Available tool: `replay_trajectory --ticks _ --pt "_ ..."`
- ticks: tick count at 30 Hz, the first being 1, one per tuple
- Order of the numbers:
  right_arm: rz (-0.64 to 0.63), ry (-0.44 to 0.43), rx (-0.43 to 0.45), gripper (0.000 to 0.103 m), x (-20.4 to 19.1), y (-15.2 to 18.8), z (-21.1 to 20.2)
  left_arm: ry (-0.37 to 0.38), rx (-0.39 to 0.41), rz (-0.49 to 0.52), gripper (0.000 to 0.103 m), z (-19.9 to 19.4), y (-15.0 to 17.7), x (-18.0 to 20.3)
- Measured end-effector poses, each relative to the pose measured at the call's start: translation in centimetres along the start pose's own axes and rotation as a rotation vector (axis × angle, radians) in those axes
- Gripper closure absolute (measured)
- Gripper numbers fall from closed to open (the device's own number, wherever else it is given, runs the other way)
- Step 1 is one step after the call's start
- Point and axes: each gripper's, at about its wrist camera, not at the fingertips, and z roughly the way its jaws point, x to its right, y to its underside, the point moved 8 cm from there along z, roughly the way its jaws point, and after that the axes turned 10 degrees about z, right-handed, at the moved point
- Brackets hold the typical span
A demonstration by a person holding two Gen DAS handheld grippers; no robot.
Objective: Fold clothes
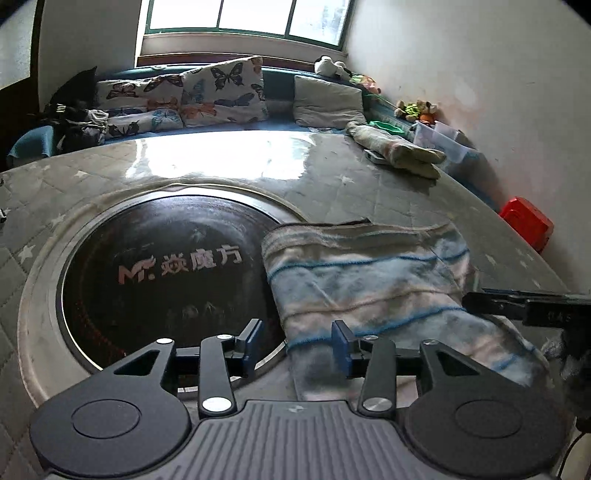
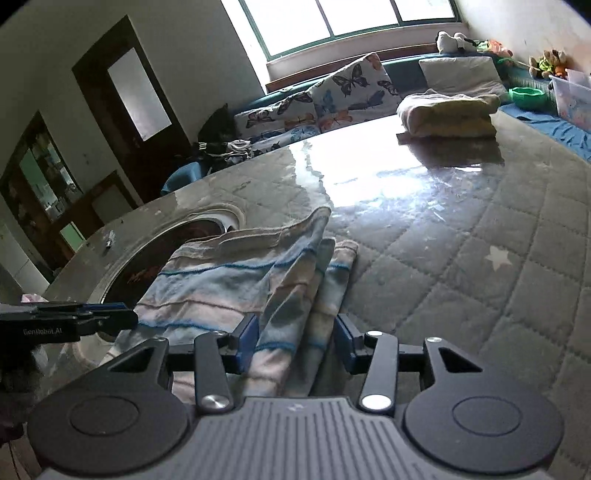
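Daylight from a wide window [image 1: 243, 16] falls on a round table [image 1: 369, 184] covered with a grey quilted cloth printed with stars, under a glossy clear sheet. A dark circular cooktop [image 1: 162, 280] with a logo sits recessed in the table centre, ringed by a pale metal rim.

The striped garment [image 1: 369, 280], pale with blue and brownish stripes, lies folded on the table. One edge overlaps the right part of the cooktop; the rest rests on the quilted cover. In the right wrist view the garment's right side shows stacked folded layers [image 2: 332, 280].

Left gripper [image 1: 297, 343]: jaws open, blue pads apart, positioned at the near left edge of the garment. No fabric is clamped between the pads.

Right gripper [image 2: 295, 345]: jaws open, pads apart, with the near folded edge of the garment lying between them. Contact between pads and fabric cannot be confirmed.

Each gripper appears in the other's view, at the garment's side edge.

A second folded garment [image 2: 448, 114] lies at the far side of the table. Butterfly-print cushions [image 1: 221, 92] line a blue bench under the window. Soft toys [image 1: 417, 109] sit near the right wall.
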Motion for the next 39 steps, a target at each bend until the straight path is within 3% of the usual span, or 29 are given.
replay_trajectory --ticks 3,15,24,27,39 --pt "-0.008 0.010 0.002 0.053 0.0 0.6 -0.4 -0.005 0.001 0.020 0.057 -0.8 0.7 0.5" --pt "-0.030 0.028 0.054 0.053 -0.9 1.2 -1.9 -0.017 0.004 0.017 0.056 -3.0 2.3 1.8" --pt "-0.089 0.045 0.039 0.049 -1.9 2.7 -2.3 -0.015 0.015 0.157 0.056 -3.9 3.8 4.4" --pt "-0.093 0.045 0.039 0.044 -1.9 3.1 -2.9 -0.044 -0.001 0.186 0.055 -3.9 4.9 4.1" --pt "-0.098 0.045 0.030 0.044 -1.4 5.7 -4.6 -0.071 0.005 0.198 0.054 -4.7 5.6 3.3"
